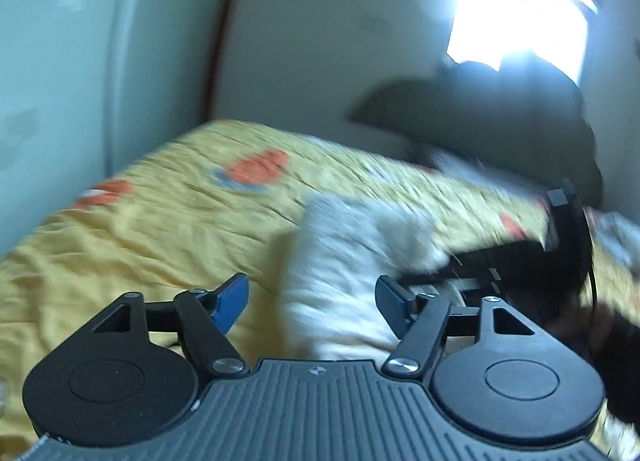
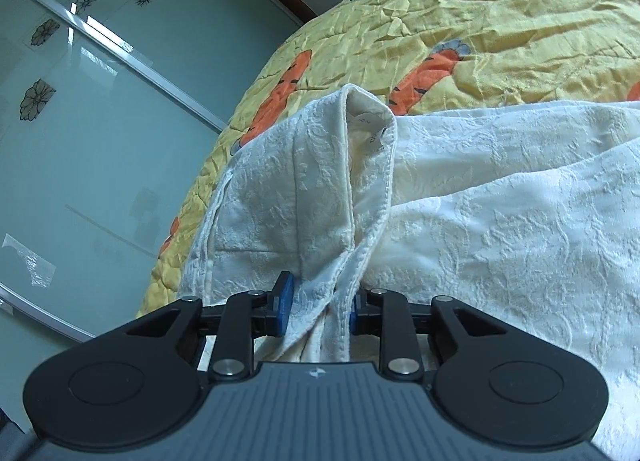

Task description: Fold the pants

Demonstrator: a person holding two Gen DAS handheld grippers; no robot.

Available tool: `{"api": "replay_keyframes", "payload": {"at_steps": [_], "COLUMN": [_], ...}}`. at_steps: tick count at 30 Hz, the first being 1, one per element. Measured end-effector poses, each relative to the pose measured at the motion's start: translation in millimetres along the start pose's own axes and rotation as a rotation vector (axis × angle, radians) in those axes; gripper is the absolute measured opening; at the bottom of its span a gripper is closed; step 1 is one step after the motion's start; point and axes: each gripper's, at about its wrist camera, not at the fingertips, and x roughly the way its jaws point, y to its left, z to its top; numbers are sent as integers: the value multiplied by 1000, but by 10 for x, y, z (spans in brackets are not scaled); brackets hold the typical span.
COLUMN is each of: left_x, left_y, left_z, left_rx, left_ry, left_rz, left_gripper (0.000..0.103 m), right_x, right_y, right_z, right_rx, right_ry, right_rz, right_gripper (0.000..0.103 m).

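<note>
The white textured pants (image 2: 500, 201) lie on a yellow quilted bedspread (image 2: 500, 13). My right gripper (image 2: 320, 307) is shut on a bunched edge of the pants, with the cloth rising in a fold in front of it. In the blurred left wrist view the pants (image 1: 352, 253) lie just ahead of my left gripper (image 1: 312, 297), which is open and empty above the bedspread (image 1: 140, 229). The other gripper (image 1: 560, 253) shows as a dark shape at the right, against the pants.
A glass wardrobe door with flower stickers (image 2: 80, 121) stands left of the bed. A white wall, a bright window (image 1: 520, 1) and a dark pile (image 1: 500, 113) are behind the bed.
</note>
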Motion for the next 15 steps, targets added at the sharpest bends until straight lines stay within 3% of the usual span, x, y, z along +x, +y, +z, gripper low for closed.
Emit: {"api": "replay_keyframes", "payload": {"at_steps": [6,8,11,13,15], "left_x": [-244,-194,13,144,236], "left_y": [732,972,1221,1175,1031], "left_z": [333,344,284,283,306], "left_rx": [-359,-585,-899,-924,-855], "left_ry": [-105,-118,-55,-13,12], "left_rz": [34,-12,-139,-145,-143], "left_gripper": [77,84,85,85,85], "right_x": [-55,-37,-28,-98,-228], "right_y": [33,79,107,77,100], "right_z": [45,40,21,34,61], "right_rx": [39,34,43,95,111], "right_ry": [-13,3,13,-2,-22], "right_rz": [58,66,76,142,206], "right_gripper": [19,19,18,12,10]}}
